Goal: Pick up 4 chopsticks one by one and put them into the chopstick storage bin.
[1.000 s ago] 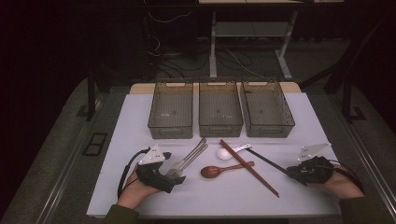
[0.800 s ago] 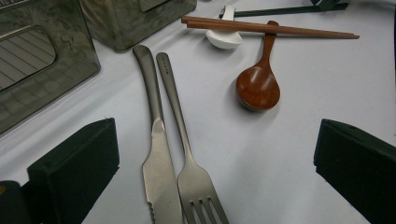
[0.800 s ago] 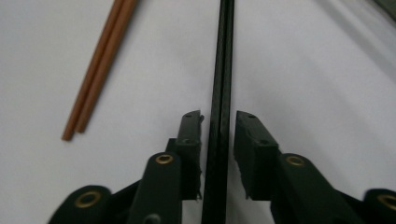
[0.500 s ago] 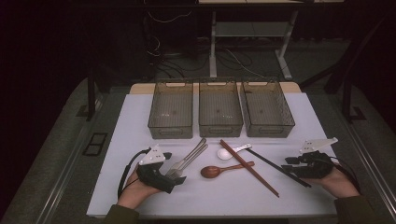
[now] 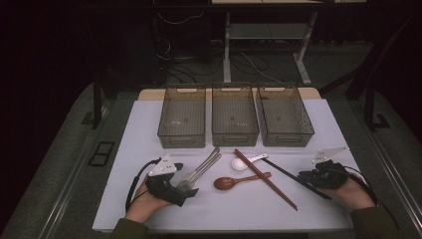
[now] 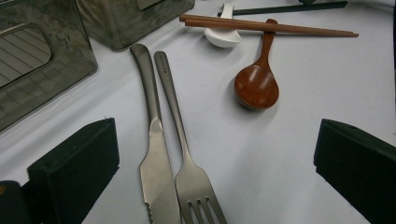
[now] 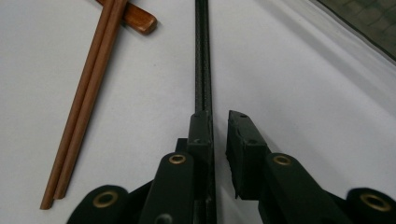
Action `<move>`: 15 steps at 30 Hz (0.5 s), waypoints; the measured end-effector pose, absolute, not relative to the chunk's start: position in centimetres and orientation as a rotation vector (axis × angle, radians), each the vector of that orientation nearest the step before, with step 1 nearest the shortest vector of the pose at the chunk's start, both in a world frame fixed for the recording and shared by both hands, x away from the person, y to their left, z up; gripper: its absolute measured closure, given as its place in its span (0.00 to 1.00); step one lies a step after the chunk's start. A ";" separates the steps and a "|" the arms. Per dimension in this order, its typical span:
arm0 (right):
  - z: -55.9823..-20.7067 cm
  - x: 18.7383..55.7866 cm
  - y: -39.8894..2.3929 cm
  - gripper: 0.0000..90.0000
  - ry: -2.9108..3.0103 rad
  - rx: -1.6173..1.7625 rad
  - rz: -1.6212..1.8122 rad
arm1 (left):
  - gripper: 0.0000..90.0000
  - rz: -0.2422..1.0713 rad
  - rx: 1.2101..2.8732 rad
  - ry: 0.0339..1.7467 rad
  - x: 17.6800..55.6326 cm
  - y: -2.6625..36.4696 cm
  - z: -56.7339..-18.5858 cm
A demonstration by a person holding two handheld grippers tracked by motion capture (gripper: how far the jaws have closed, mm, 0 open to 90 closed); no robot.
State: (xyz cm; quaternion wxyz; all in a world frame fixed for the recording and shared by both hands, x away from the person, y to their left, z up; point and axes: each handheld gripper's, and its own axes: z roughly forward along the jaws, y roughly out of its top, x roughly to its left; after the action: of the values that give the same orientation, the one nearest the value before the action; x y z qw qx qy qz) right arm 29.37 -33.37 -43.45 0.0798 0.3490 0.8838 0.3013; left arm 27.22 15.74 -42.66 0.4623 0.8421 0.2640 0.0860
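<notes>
My left gripper (image 5: 186, 191) (image 6: 215, 154) rests open at the front left, its jaws wide on either side of a steel knife (image 6: 156, 154) and fork (image 6: 187, 158) on the white table. A brown wooden spoon (image 5: 234, 181) (image 6: 256, 84), a white ceramic spoon (image 5: 244, 162) and brown chopsticks (image 5: 266, 179) (image 7: 86, 102) lie in the middle. Black chopsticks (image 5: 293, 179) (image 7: 202, 56) run into my right gripper (image 5: 306, 177) (image 7: 219, 123). Its jaws have just been closing; the chopsticks lie against one jaw with a thin gap to the other.
Three clear plastic bins (image 5: 182, 119) (image 5: 235, 117) (image 5: 284, 117) stand side by side at the back of the white table (image 5: 149, 124). A person's hands hold both grippers near the front edge. Desk legs and cables lie on the dark floor beyond.
The right gripper has shifted slightly at the near end of the black chopsticks. The left gripper and the cutlery have stayed put.
</notes>
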 end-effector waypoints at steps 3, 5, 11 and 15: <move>-43.5 29.3 -33.3 0.88 2.647 1.034 0.904 | 0.00 0.210 2.071 0.648 27.2 15.7 -42.7; -43.5 29.3 -33.3 0.89 2.649 1.029 0.901 | 0.00 0.210 2.071 0.649 27.2 15.7 -42.7; -43.5 29.4 -33.3 0.88 2.647 1.019 0.900 | 0.00 0.208 2.073 0.646 27.2 15.7 -42.7; -43.6 29.4 -33.4 0.88 2.644 1.020 0.889 | 0.00 0.208 2.073 0.646 27.2 15.7 -42.7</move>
State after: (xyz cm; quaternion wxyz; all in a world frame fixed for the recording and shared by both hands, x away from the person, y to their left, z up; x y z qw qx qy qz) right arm 29.41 -33.35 -43.57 0.0855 0.3420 0.8869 0.2984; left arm 27.21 15.73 -42.67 0.4620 0.8428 0.2628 0.0847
